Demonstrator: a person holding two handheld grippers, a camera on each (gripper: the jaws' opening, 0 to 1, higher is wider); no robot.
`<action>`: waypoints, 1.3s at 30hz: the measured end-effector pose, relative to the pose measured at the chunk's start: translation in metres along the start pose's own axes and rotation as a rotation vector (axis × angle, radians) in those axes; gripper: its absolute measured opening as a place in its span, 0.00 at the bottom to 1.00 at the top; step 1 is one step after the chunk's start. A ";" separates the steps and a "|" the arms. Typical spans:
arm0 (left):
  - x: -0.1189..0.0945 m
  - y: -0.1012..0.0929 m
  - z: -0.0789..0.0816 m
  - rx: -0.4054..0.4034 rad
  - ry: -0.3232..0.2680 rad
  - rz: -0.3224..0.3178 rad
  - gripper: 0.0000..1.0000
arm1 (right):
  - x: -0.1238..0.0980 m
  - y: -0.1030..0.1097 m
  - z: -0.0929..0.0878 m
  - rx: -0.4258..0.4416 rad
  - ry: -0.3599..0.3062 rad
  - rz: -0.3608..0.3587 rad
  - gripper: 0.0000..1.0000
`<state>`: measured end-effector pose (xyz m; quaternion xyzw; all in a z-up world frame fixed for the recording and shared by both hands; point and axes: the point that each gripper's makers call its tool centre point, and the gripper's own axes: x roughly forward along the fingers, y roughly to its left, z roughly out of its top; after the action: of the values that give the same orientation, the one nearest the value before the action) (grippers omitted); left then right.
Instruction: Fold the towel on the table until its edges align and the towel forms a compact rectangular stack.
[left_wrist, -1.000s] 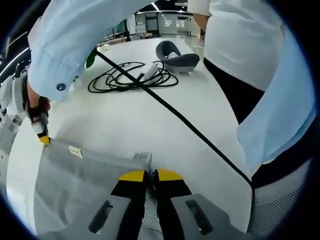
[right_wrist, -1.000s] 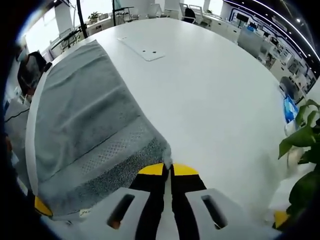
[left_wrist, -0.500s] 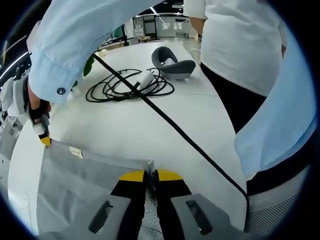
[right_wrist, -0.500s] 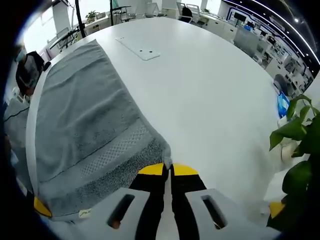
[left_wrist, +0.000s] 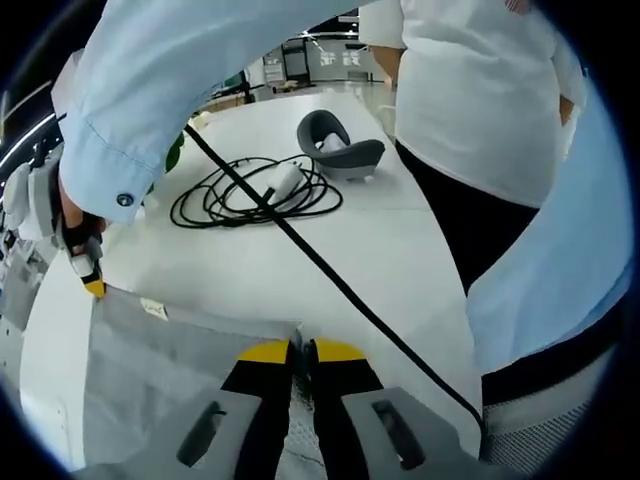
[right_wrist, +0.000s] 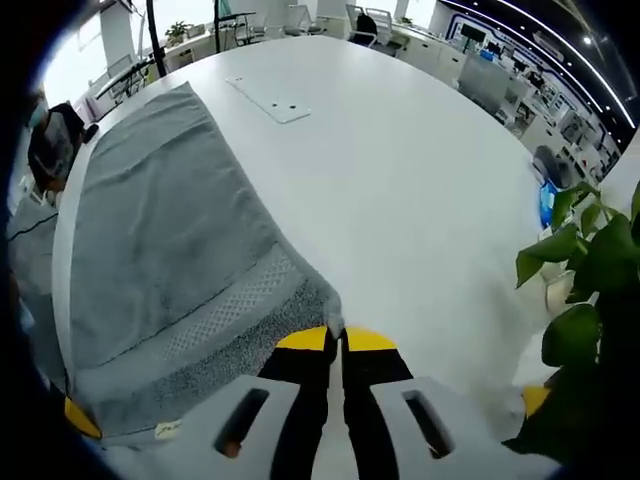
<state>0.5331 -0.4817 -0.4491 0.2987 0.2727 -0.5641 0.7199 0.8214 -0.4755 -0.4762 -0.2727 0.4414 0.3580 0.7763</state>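
1. In the left gripper view, the left gripper (left_wrist: 301, 352) rises from the bottom with its yellow-tipped jaws pressed together on a corner of the grey towel (left_wrist: 160, 375).
2. In the right gripper view, the right gripper (right_wrist: 335, 340) has its jaws closed in the same way on another corner of the towel (right_wrist: 170, 250), at the near end.
3. The towel lies spread on the white table (right_wrist: 400, 190). From the right gripper it runs away toward the far side of the table, and its long side follows the table's edge.
4. At the left of the left gripper view, the other gripper's yellow tip (left_wrist: 93, 288) touches the towel's far corner. A hand in a light blue sleeve (left_wrist: 150, 90) holds it from above.
5. Farther on the table lie a coil of black cable (left_wrist: 255, 190) and a grey headset (left_wrist: 340, 150). One black cable runs across toward the person in a white shirt (left_wrist: 480, 90).
6. A green plant (right_wrist: 590, 270) stands beside the table on the right of the right gripper view.
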 end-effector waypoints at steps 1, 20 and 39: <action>-0.001 0.000 0.002 0.001 -0.003 0.001 0.07 | -0.005 0.004 -0.001 0.000 -0.001 -0.004 0.01; -0.031 0.000 0.037 0.044 -0.065 0.054 0.07 | -0.052 -0.009 0.015 -0.026 -0.016 -0.063 0.01; -0.075 0.014 0.065 0.061 -0.129 0.129 0.07 | -0.092 -0.015 0.049 -0.065 -0.037 -0.118 0.01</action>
<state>0.5339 -0.4785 -0.3493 0.3005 0.1885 -0.5429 0.7612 0.8246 -0.4775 -0.3708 -0.3168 0.3979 0.3308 0.7949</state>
